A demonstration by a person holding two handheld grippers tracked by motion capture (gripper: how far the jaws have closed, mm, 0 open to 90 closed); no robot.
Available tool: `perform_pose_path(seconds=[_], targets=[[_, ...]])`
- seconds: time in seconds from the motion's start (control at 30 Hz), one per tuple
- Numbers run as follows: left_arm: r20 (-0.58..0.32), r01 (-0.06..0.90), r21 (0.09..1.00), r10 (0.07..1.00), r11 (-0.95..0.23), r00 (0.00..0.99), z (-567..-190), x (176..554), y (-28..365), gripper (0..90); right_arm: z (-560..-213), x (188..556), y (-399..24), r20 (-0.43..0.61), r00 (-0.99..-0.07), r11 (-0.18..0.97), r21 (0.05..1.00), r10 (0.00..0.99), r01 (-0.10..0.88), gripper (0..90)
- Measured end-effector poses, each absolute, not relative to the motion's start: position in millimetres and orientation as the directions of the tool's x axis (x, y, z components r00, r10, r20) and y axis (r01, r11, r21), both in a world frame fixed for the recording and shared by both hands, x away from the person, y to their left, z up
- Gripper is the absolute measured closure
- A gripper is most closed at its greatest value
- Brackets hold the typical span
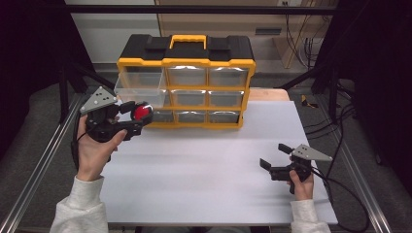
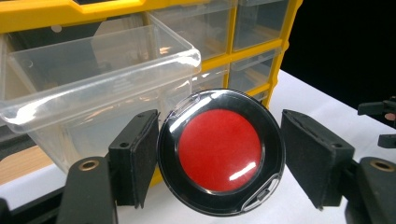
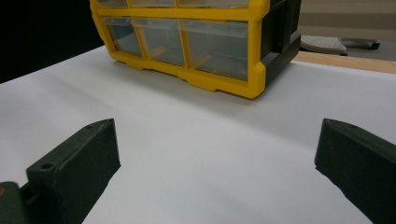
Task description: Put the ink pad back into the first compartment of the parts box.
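Clear plastic drawer (image 2: 93, 79) juts empty from the yellow-and-black organizer cabinet (image 1: 186, 82), just behind the left gripper (image 2: 219, 154). Its fingers (image 2: 137, 156) pinch a round black compact with a red centre (image 2: 220, 151). The right gripper (image 1: 274, 155) has its fingers spread over bare white table (image 3: 196, 140).

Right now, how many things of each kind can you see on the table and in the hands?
Drawer box: 1
Clear drawers: 9, with one pulled out
Red round case: 1, held in the left tongs
Tongs: 2, the right tongs open and empty
Total: 13
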State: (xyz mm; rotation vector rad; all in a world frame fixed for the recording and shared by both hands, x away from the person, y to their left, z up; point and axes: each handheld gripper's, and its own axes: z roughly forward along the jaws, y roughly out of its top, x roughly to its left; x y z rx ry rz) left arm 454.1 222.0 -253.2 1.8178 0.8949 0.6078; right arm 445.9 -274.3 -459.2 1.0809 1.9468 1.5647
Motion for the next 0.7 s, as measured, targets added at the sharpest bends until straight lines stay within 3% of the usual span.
perform_pose_path(seconds=[0.7], targets=[[0.019,0.278,0.933,0.806,-0.227,0.592,-224.8,462.4,219.9,29.8,-459.4,446.2,-273.8,0.148,-0.611,0.066,0.947,0.778,0.314,0.4]])
